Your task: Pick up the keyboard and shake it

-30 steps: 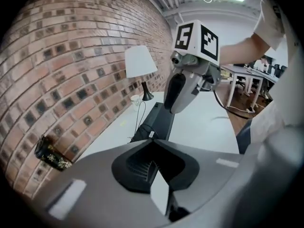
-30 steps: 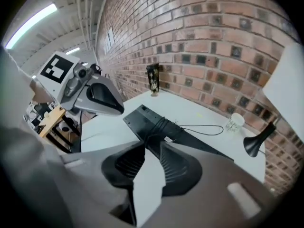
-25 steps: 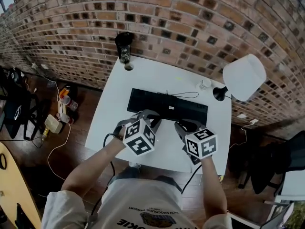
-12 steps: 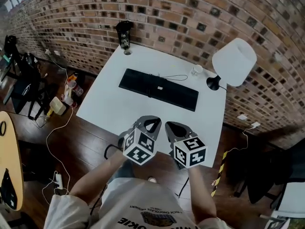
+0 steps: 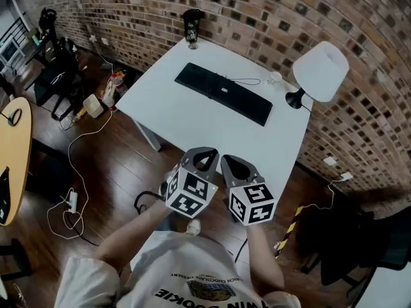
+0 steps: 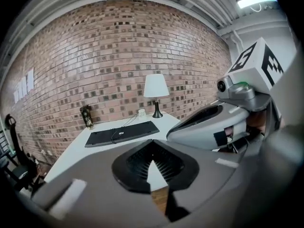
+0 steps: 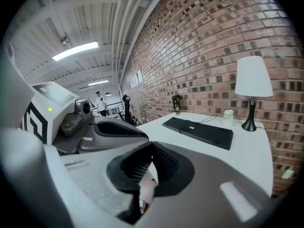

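Brick wall [image 5: 270, 18] behind white table [image 5: 192, 124], wood floor [image 5: 128, 172] below. Keyboard [image 5: 223, 93] lies flat on the table's far half, long axis parallel to the wall, cable looped on top. Both grippers sit side by side off the table's near edge, kbd well apart ahead of them. Left gripper [image 5: 203, 154] jaws closed, empty. Right gripper [image 5: 232, 162] same, nothing between. Neither clearly nearer imo, both face approx its middle. Next move needs jaws opened, reach fwd, one end each. Lamp [image 5: 324, 69] near kbd's right end, watch clearance.
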{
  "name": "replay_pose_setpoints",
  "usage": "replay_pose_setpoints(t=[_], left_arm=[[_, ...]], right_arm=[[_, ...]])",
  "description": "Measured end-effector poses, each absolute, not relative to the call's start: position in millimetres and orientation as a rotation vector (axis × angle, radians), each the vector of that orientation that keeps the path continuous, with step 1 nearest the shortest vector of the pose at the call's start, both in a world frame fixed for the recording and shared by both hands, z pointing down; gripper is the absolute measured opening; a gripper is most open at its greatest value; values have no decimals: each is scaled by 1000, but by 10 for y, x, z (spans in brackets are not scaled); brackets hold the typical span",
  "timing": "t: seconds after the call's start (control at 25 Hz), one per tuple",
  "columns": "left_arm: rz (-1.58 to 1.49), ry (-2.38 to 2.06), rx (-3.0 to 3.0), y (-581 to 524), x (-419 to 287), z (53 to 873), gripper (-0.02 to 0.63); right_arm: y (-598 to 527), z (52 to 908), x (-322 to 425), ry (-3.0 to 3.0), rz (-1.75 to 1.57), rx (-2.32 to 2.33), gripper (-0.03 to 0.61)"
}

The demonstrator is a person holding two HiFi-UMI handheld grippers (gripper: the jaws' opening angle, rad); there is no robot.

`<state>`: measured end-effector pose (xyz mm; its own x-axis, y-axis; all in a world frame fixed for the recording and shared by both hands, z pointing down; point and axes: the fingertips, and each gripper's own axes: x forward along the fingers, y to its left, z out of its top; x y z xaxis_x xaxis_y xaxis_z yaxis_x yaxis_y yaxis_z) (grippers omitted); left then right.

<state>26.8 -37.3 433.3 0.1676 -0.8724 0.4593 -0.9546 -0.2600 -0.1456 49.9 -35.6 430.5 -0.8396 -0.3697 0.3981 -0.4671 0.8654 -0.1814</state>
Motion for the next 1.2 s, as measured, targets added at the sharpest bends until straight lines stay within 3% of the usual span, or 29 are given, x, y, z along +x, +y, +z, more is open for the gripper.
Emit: replay_pose_setpoints(t=[1.2], left_arm=[[429,-1896,2074,2283,361,4351,8]], right_arm=[[2172,4281,625,-2702,344,693,2]])
